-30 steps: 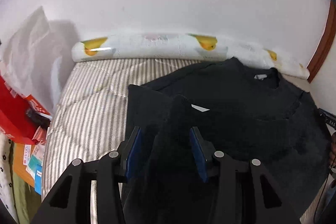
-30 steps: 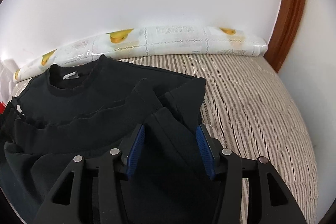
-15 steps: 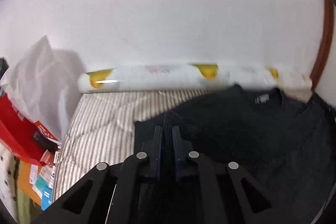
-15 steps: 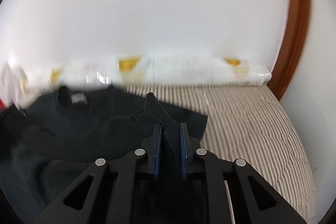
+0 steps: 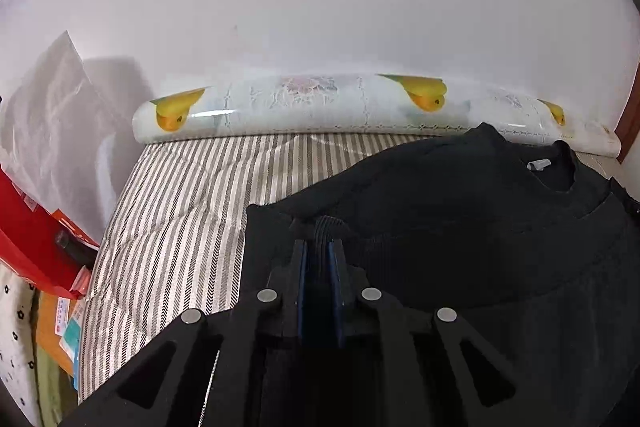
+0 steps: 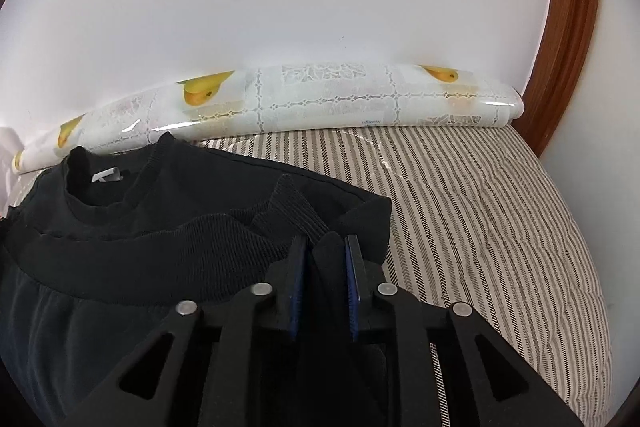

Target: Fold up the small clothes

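Gripping the ribbed hem of the black sweatshirt [image 5: 460,211], our left tool [image 5: 319,259] is pinching fabric between nearly closed jaws that have just eased slightly; the garment is lying on the striped bed [image 5: 180,211]. In the right view, our right tool [image 6: 325,259] is likewise clamping the hem. We are judging the fold under way; next, both corners need carrying toward the collar [image 6: 104,187].

both cameras sit close, looking down toward 12 o'clock at the wall. both see the black top [image 5: 460,211] [image 6: 132,227] and bed [image 5: 180,211] [image 6: 480,211].
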Demonstrator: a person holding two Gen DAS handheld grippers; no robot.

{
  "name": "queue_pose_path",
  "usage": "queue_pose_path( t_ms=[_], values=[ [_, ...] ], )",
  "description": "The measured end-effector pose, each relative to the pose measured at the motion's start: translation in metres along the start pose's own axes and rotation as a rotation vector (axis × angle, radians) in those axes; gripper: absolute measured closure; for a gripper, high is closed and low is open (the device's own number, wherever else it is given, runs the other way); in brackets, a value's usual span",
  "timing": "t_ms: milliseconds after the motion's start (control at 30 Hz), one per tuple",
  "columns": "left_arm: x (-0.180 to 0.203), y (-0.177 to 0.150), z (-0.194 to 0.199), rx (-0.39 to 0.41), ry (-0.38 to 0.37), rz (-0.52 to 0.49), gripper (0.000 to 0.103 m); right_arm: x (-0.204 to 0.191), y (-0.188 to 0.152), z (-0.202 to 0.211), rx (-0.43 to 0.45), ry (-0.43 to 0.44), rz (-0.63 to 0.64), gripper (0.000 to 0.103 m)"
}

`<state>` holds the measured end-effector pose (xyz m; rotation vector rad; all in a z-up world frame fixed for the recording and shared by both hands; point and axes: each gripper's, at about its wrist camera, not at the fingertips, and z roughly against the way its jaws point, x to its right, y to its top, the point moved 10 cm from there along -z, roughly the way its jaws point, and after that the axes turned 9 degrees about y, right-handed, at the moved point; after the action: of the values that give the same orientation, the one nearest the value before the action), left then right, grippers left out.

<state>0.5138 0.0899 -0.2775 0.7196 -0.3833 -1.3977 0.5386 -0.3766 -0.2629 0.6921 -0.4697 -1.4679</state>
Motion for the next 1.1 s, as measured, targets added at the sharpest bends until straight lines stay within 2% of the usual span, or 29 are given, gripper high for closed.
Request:
queue_pose_path(
  t_ms=[67,133,167,400,633,800,867,967,1100],
  values=[
    [-0.002,-0.001,0.003,-0.007,-0.005,0.006,0.086,0.001,-0.002,0.005,0.002,0.008,-0.008,0.076],
    [-0.006,-0.002,0.008,-0.025,-0.008,0.021,0.075,0.004,-0.003,0.015,0.012,-0.010,-0.013,0.064],
    [-0.008,-0.004,0.012,-0.033,-0.009,0.025,0.072,0.005,-0.004,0.020,0.017,-0.016,-0.012,0.062],
    [-0.027,-0.020,0.057,-0.027,0.021,0.046,0.064,0.011,-0.042,0.073,0.009,-0.040,0.001,0.059],
    [-0.044,-0.052,0.115,-0.004,0.022,0.061,0.055,0.008,-0.092,0.122,0.002,-0.004,-0.042,0.055],
    [-0.055,-0.088,0.141,-0.013,-0.010,0.088,0.053,0.006,-0.125,0.150,-0.003,0.000,-0.046,0.051],
    [-0.059,-0.106,0.145,-0.034,-0.027,0.111,0.053,0.007,-0.137,0.157,-0.003,-0.008,-0.046,0.049],
    [-0.060,-0.141,0.149,-0.076,-0.092,0.153,0.053,0.008,-0.158,0.165,-0.021,0.008,-0.067,0.049],
    [-0.065,-0.178,0.150,-0.113,-0.115,0.195,0.053,0.008,-0.185,0.167,-0.049,0.027,-0.083,0.049]
  ],
)
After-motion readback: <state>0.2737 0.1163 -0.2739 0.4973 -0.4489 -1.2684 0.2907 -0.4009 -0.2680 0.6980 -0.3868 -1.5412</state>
